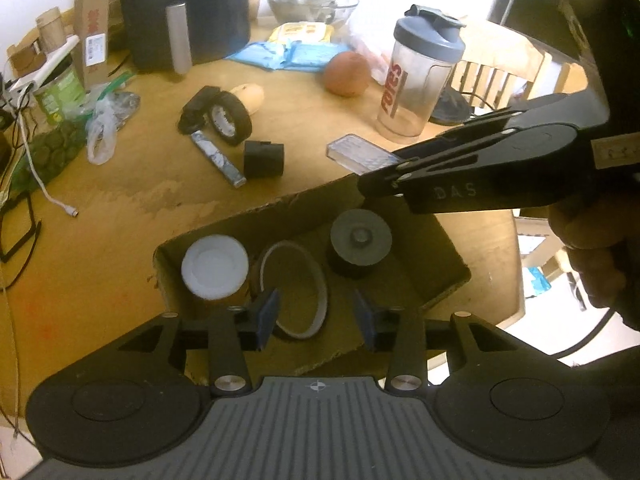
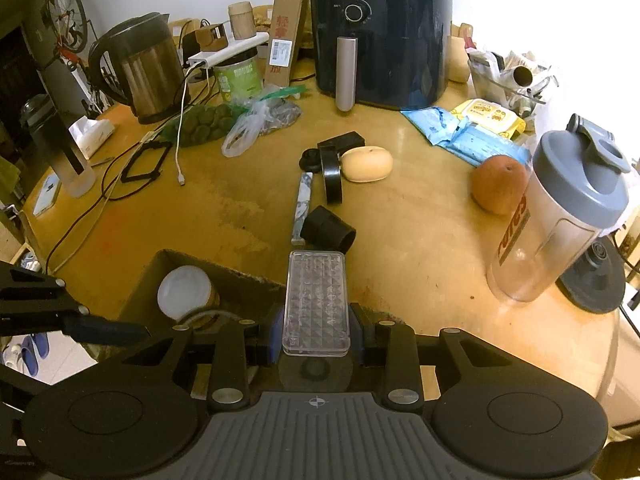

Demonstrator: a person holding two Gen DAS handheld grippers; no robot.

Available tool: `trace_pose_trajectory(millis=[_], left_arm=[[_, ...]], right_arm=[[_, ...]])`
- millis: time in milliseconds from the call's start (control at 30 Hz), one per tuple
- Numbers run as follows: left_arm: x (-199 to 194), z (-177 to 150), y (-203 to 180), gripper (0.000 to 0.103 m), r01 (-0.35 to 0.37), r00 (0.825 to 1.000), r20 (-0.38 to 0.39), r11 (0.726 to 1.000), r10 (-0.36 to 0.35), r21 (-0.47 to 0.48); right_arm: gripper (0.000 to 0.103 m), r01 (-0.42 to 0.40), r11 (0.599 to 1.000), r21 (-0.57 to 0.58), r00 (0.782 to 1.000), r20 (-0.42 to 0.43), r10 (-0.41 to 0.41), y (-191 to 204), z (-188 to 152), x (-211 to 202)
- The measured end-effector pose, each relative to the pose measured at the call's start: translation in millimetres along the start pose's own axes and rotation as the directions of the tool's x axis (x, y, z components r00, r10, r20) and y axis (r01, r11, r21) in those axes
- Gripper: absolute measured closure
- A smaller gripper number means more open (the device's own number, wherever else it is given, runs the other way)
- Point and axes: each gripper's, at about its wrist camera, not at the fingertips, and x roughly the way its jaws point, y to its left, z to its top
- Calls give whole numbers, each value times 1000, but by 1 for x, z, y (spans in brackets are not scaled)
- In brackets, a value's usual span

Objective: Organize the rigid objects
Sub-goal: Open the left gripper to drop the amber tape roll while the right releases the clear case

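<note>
A cardboard box sits at the table's near edge. It holds a white-lidded jar, a tape ring and a black round part. My left gripper is open and empty above the box. My right gripper is shut on a clear plastic case, held over the box's far rim; the case also shows in the left wrist view. On the table lie a black tape roll, a black cylinder, a marbled bar and a small black part.
An air fryer stands at the back, a kettle at the left, a shaker bottle and an orange fruit at the right. Bags, wipes packs and cables lie around. A pale squash lies mid-table.
</note>
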Motion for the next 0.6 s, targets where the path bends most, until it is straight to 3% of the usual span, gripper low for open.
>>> trace_pose_trajectory(millis=[600], left_arm=[[-13, -20, 11, 62, -40, 999, 11, 992, 41, -124]], right_arm=[[67, -39, 999, -17, 999, -25, 39, 20, -15, -7]])
